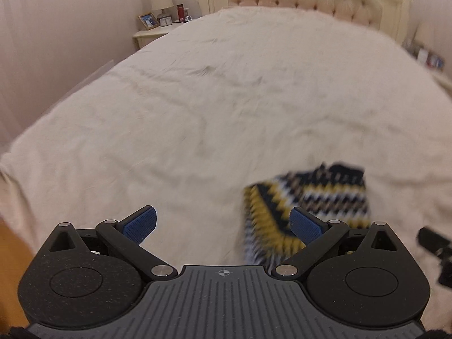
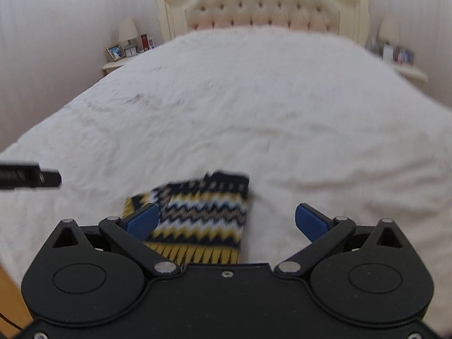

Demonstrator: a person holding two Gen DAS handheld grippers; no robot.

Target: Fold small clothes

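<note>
Knitwear (image 2: 197, 214) is lying folded at the bed's (image 2: 254, 113) near edge; I am holding left gripper (image 1: 223, 223) and right gripper (image 2: 226, 220) above it, jaws apart, gripping nothing.

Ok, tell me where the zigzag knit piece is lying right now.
The zigzag knit piece lies on the white bedspread near the foot of the bed, just ahead of the open right gripper and off to the right of the open left gripper.
</note>
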